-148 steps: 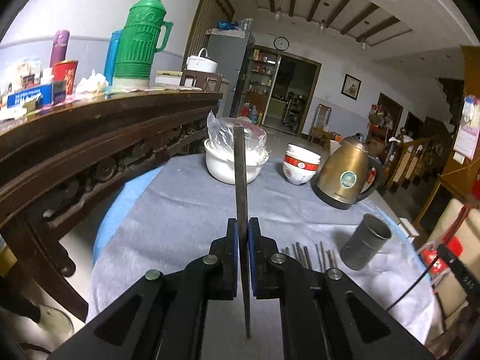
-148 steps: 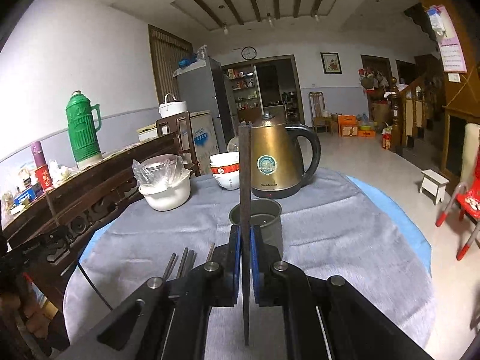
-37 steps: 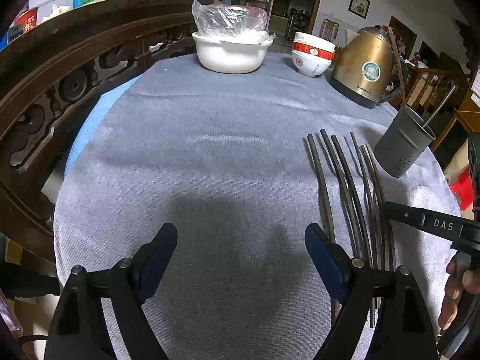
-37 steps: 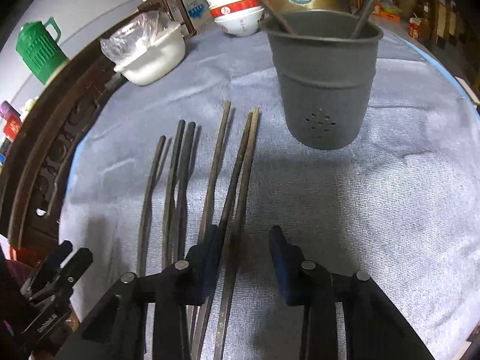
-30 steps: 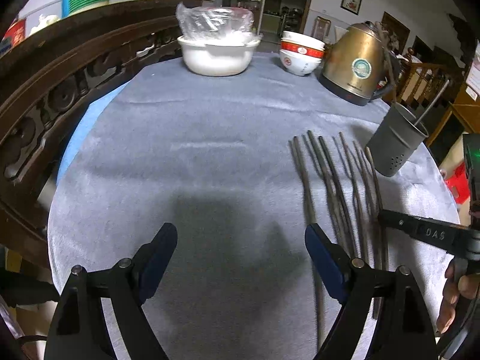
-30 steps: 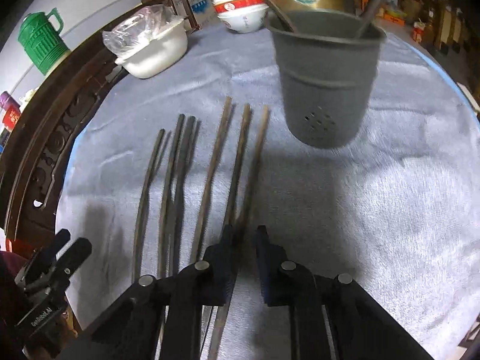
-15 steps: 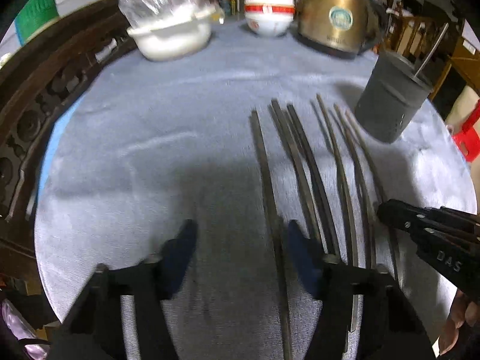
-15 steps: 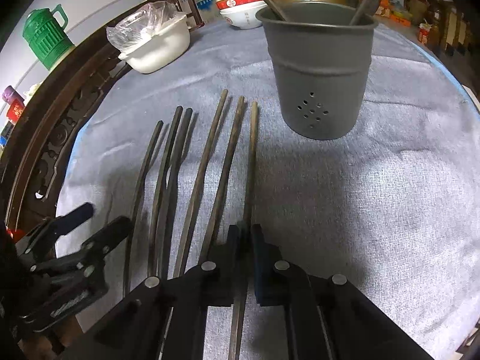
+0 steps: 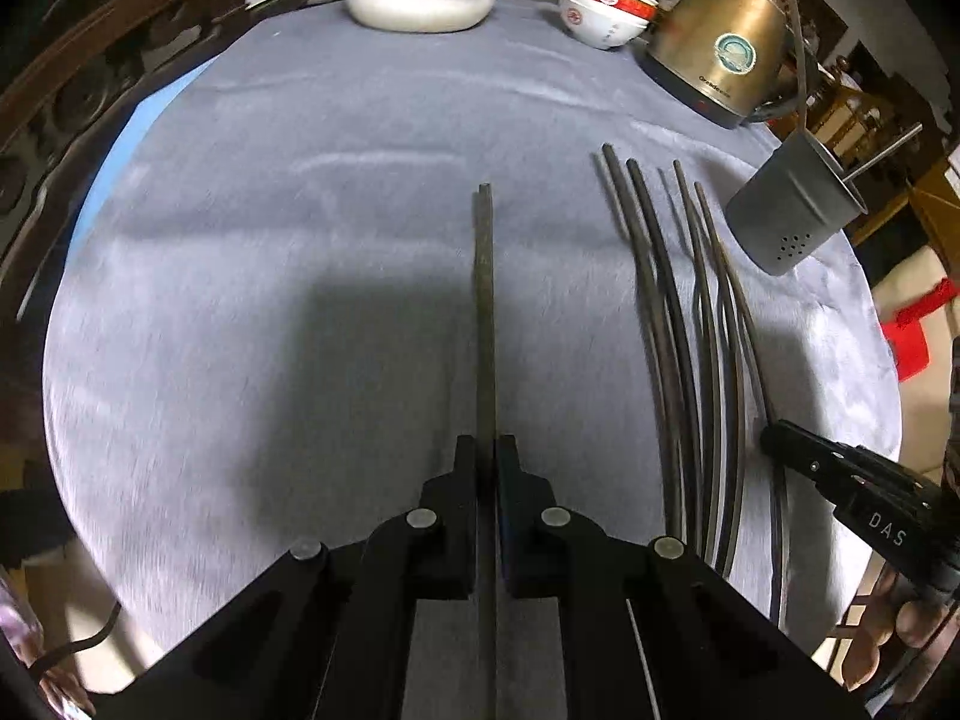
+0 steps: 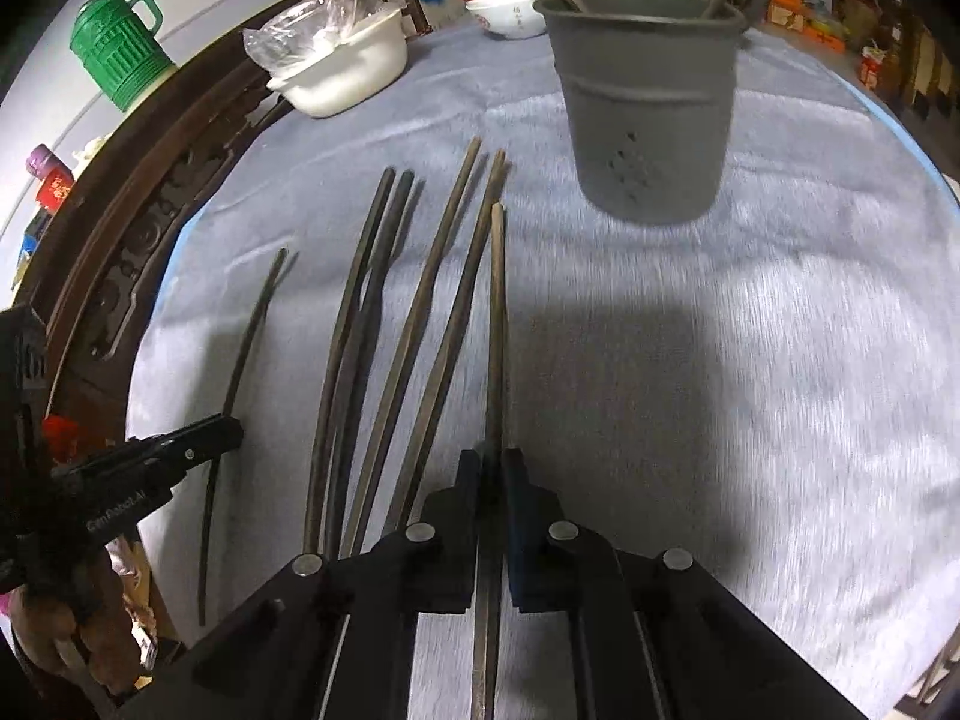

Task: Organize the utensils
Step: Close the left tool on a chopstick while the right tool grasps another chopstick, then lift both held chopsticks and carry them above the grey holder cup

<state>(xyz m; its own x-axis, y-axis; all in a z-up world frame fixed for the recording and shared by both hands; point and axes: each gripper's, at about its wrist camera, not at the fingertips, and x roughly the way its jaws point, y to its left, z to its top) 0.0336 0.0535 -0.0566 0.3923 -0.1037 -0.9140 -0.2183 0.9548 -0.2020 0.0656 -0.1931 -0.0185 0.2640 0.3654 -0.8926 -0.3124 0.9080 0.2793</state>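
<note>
My left gripper [image 9: 486, 450] is shut on a dark chopstick [image 9: 483, 312] that points forward over the grey cloth; it also shows at the left of the right wrist view [image 10: 222, 429]. My right gripper [image 10: 493, 462] is shut on another chopstick [image 10: 495, 324], the rightmost of the row; it also shows in the left wrist view [image 9: 774, 435]. Several dark chopsticks [image 9: 678, 324] lie side by side on the cloth [image 10: 396, 324]. The grey perforated holder [image 10: 648, 102] stands beyond them with two chopsticks in it, also seen in the left wrist view [image 9: 792, 210].
A round table with a grey cloth [image 9: 300, 210]. At the back are a white bowl with a plastic bag [image 10: 342, 66], stacked red-rimmed bowls [image 9: 606, 9] and a brass kettle [image 9: 720, 48]. A carved wooden sideboard [image 10: 120, 228] with a green thermos [image 10: 120, 54] runs along the left.
Both grippers were open over the row about a second ago. Each has since closed on a chopstick. The left one has drawn its chopstick leftward, away from the row.
</note>
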